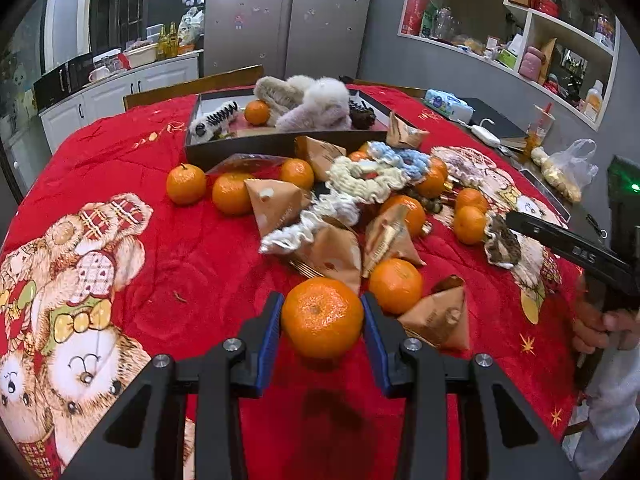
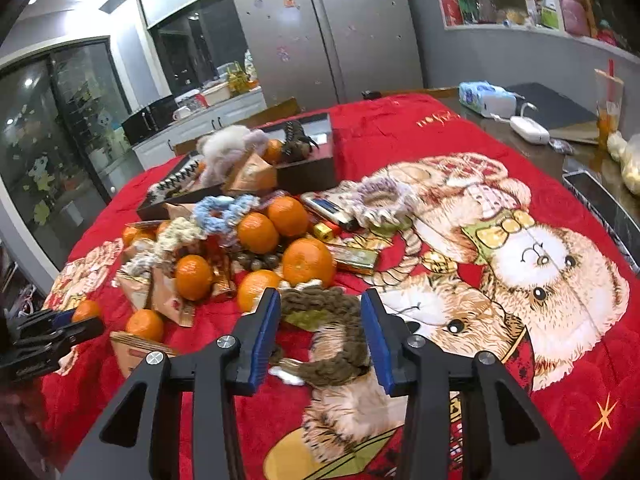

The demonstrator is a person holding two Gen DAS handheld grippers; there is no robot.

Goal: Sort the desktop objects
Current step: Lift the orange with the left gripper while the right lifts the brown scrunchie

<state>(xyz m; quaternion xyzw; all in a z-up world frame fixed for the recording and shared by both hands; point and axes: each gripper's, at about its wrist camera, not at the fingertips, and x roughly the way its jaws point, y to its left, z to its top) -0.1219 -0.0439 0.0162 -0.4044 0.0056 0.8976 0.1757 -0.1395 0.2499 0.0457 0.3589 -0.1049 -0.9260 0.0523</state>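
My left gripper (image 1: pixel 322 316) is clamped on a tangerine (image 1: pixel 322 317) just above the red blanket (image 1: pixel 208 256). Right gripper (image 2: pixel 320 334) is spread apart around the brown scrunchie (image 2: pixel 332 332), not squeezing it.

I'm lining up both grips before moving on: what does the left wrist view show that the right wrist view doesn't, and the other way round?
Only the left wrist view shows the left gripper shut on an orange, lifted over its shadow. Only the right wrist view shows the right gripper open around a brown scrunchie on the red blanket. Both show the dark tray and the blue scrunchie.
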